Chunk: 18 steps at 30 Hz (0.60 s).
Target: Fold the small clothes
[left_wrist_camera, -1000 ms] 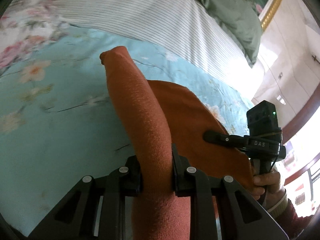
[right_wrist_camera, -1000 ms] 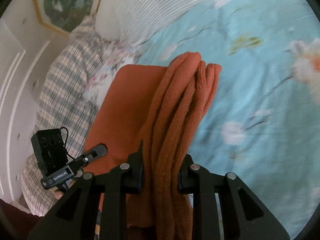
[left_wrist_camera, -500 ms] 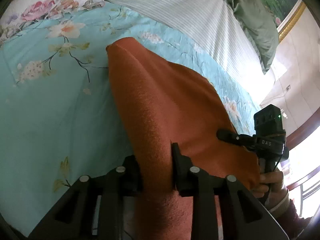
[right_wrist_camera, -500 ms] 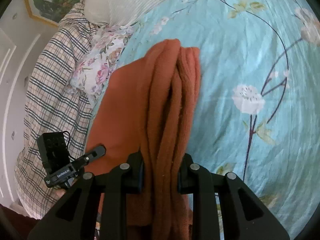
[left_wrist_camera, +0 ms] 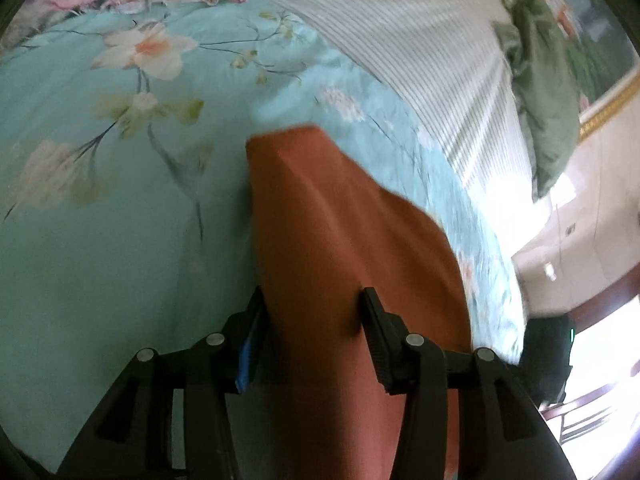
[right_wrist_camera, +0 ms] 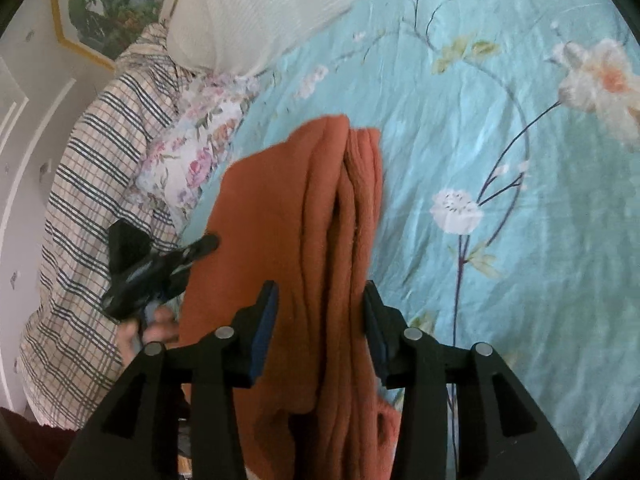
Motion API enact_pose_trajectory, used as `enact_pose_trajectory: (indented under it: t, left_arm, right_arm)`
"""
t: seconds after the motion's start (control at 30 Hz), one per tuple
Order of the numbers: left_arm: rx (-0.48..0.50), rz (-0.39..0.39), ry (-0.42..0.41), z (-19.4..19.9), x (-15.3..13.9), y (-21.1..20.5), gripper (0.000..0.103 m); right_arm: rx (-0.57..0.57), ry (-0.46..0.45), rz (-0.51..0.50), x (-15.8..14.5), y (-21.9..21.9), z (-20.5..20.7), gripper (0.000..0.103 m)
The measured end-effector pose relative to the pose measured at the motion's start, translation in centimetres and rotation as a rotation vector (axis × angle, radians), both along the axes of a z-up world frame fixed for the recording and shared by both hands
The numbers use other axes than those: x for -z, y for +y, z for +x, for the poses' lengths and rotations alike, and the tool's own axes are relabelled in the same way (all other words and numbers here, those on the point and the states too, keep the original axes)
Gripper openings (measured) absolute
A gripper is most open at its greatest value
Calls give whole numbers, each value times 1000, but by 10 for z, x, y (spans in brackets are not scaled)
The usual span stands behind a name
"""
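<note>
An orange knitted garment [left_wrist_camera: 344, 248] hangs stretched between my two grippers above a light blue floral bedspread [left_wrist_camera: 100, 208]. My left gripper [left_wrist_camera: 314, 304] has the cloth between its fingers, whose jaws stand wider apart than before. In the right wrist view the garment [right_wrist_camera: 320, 208] shows as bunched folds. My right gripper [right_wrist_camera: 320, 296] has these folds between its fingers, also spread wider. The left gripper also shows in the right wrist view [right_wrist_camera: 160, 268], held by a hand.
A white striped quilt [left_wrist_camera: 420, 52] and a green pillow [left_wrist_camera: 540, 92] lie at the head of the bed. A plaid cloth [right_wrist_camera: 88, 184] and a floral pillow [right_wrist_camera: 192, 152] lie at the left. A framed picture [right_wrist_camera: 108, 8] hangs on the wall.
Both grippers moved forward and lower over the bedspread with the garment. The jaws of both have spread wider around the cloth. The current frames are motion-blurred.
</note>
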<state>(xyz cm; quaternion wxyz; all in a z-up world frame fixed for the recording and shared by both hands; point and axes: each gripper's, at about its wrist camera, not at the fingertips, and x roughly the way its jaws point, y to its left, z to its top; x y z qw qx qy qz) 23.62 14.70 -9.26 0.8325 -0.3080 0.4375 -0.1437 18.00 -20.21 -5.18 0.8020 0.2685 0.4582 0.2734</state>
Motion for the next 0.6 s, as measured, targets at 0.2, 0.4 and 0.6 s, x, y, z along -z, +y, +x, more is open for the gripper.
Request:
enact_pose_trajectory:
  t: [0.2, 0.4, 0.6]
  left_arm:
    - [-51, -57, 31, 68, 7, 22, 30]
    - [-138, 70, -46, 89, -29, 31, 26]
    - [-162, 104, -115, 54, -55, 32, 26]
  right_arm:
    - [8, -16, 5, -11, -9, -12, 43]
    - [-7, -67, 13, -29, -5, -17, 43]
    - [-36, -86, -13, -31, 14, -11, 43]
